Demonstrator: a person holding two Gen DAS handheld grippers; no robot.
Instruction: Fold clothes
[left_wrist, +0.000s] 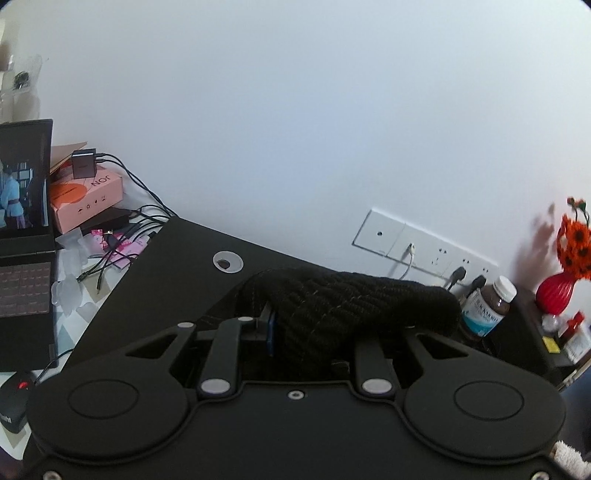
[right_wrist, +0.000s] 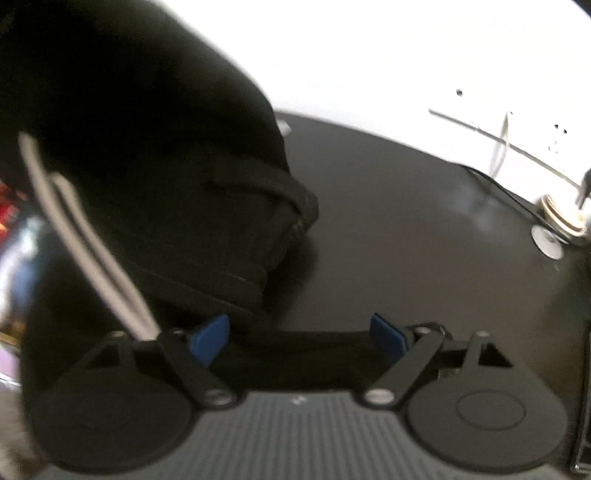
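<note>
A black ribbed knit garment (left_wrist: 347, 306) is bunched over my left gripper (left_wrist: 299, 332), which is shut on it above the black desk (left_wrist: 177, 266). One blue pad (left_wrist: 271, 332) peeks out at the cloth's left edge; the other is hidden under the fabric. In the blurred right wrist view the same black garment (right_wrist: 177, 192) hangs in a large mass at the left, with two white drawstrings (right_wrist: 92, 258) dangling. My right gripper (right_wrist: 299, 338) is open just below its hem, blue pads (right_wrist: 208, 338) wide apart. A dark strip of cloth seems to lie between them, not pinched.
Left of the desk are an open laptop (left_wrist: 22, 236), a pink box (left_wrist: 86, 195) with a charger on it, tangled cables (left_wrist: 122, 236) and a mouse (left_wrist: 14, 402). Wall sockets (left_wrist: 421, 247), a brown pill bottle (left_wrist: 487, 306) and a red vase with orange flowers (left_wrist: 557, 291) line the back right.
</note>
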